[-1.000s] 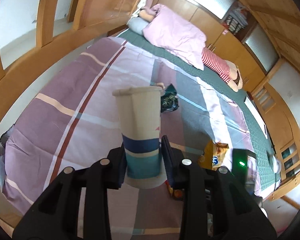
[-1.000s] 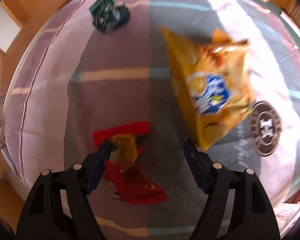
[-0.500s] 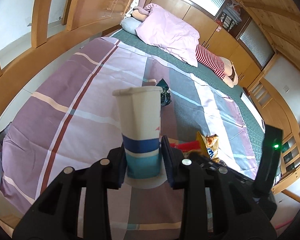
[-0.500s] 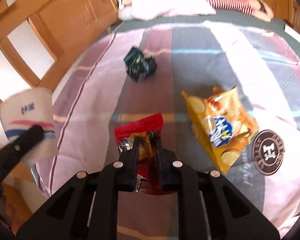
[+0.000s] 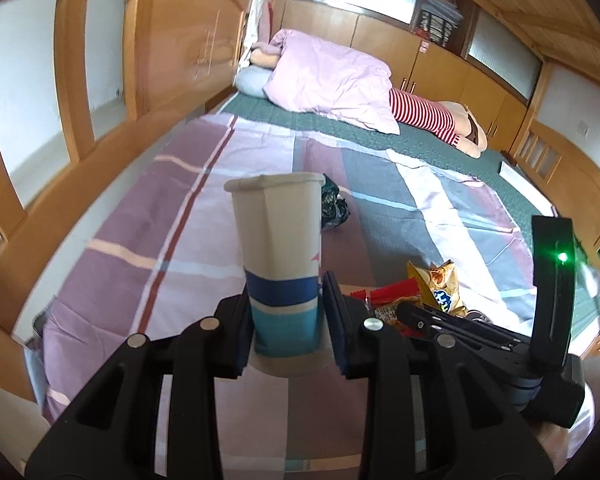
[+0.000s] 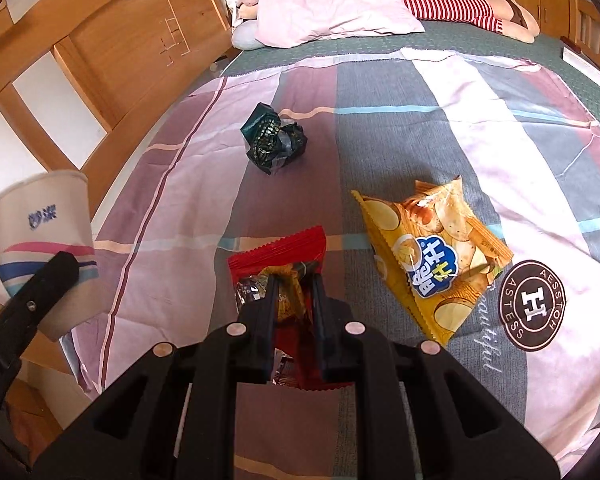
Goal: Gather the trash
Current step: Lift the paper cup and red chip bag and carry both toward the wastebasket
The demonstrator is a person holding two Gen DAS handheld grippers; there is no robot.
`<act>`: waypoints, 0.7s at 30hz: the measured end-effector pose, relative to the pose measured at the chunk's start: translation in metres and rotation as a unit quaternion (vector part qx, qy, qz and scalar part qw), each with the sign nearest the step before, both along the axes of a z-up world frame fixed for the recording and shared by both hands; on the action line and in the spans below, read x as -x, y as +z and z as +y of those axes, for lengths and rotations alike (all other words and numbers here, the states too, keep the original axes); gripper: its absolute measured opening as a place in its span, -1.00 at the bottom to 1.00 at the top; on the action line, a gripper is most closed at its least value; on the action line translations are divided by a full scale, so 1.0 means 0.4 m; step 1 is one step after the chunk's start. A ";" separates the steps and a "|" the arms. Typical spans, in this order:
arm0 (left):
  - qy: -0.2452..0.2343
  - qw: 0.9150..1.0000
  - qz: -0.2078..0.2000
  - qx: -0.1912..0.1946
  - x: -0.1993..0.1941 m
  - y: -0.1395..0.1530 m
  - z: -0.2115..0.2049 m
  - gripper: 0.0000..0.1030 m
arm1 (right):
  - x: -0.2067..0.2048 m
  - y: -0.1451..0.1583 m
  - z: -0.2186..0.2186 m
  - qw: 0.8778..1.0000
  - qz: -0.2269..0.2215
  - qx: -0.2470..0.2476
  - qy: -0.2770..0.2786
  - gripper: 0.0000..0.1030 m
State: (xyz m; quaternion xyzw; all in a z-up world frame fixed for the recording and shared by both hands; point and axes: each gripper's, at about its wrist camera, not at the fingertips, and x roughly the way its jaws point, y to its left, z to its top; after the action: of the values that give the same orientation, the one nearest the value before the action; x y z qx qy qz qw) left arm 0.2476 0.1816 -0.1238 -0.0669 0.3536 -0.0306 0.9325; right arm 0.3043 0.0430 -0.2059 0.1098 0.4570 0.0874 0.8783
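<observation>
Red foil is sitting pinched between the fingers of the right gripper (image 6: 294,294); they are closing on the red snack wrapper (image 6: 278,258) near its middle, its crimped top edge sticking out ahead of the tips, and it is hanging just above the striped bedspread (image 6: 172,200); meanwhile the left gripper (image 5: 286,316) is clamping the paper cup (image 5: 278,240) low on its blue bands, holding it upright with the mouth up, probably so it can be serving as the bin for small rubbish; the cup is waiting just left of the wrapper, which suggests the wrapper is heading into it; further out, the yellow chip bag (image 6: 428,256) is lying flat on the bed to the right, and the crumpled dark green wrapper (image 6: 272,140) is resting beyond, both uncollected; a pink quilt (image 6: 328,4) is lying at the far end.
</observation>
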 end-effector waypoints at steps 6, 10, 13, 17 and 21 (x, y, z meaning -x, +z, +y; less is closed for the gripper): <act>-0.001 1.000 -0.014 -0.024 0.009 0.011 -0.015 -0.37 | -0.001 0.001 -0.001 1.000 0.000 0.000 0.000 -0.67; -0.002 1.000 -0.014 -0.027 0.010 0.011 -0.016 -0.37 | 0.001 0.003 -0.001 1.000 -0.003 -0.001 -0.001 -0.67; -0.003 0.999 -0.016 -0.028 0.012 0.012 -0.018 -0.37 | 0.000 0.002 0.001 1.000 -0.002 -0.001 0.001 -0.67; -0.004 0.999 -0.017 -0.029 0.016 0.013 -0.023 -0.37 | 0.003 0.008 -0.001 1.000 -0.009 -0.004 0.000 -0.67; -0.009 0.999 -0.021 -0.029 0.020 0.017 -0.029 -0.37 | 0.041 0.071 -0.036 0.996 -0.076 -0.031 -0.016 -0.68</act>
State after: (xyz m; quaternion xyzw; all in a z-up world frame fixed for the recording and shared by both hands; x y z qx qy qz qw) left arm 0.2397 0.1699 -0.1170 -0.0362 0.3354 -0.0302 0.9409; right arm 0.2879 0.0284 -0.1773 0.1378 0.3840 0.0955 0.9080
